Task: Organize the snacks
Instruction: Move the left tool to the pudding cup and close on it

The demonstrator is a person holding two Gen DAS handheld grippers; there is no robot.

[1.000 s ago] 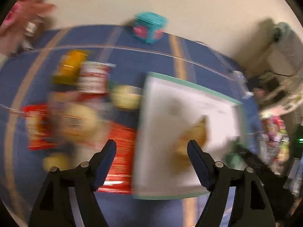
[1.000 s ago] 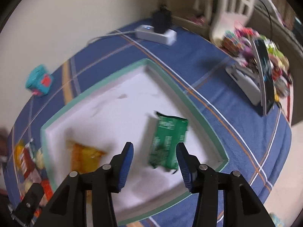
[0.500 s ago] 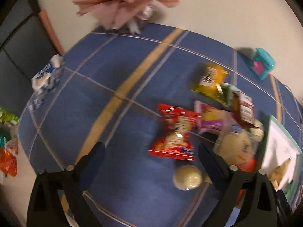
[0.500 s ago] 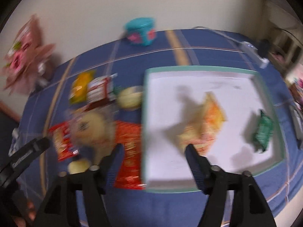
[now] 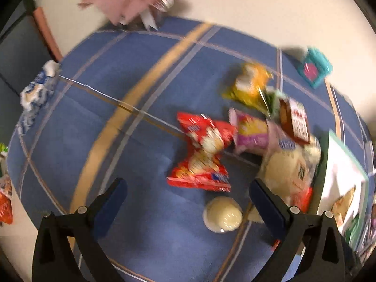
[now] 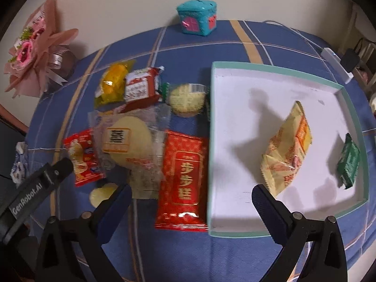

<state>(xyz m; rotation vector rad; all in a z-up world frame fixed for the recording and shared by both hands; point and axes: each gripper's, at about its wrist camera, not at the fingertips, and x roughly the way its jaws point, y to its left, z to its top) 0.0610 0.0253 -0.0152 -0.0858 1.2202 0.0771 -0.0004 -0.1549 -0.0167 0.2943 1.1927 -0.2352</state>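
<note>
The right gripper (image 6: 189,203), jaws just opened wide and empty, shows the whole white teal-rimmed tray (image 6: 277,67) holding a yellow packet (image 6: 289,150) and green packet (image 6: 349,162); the left gripper (image 5: 188,196), likewise spread and empty, glimpses only the tray's edge (image 5: 347,157). It alone clearly shows the round cream ball (image 5: 222,214).

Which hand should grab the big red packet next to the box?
Probably the right gripper: its open, empty jaws sit just below the long red packet, beside the box. The left gripper hangs farther left, by the small red snack bag.

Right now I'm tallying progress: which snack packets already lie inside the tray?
Two: the pale yellow-orange packet and the small green packet. All others lie on the blue cloth.
</note>
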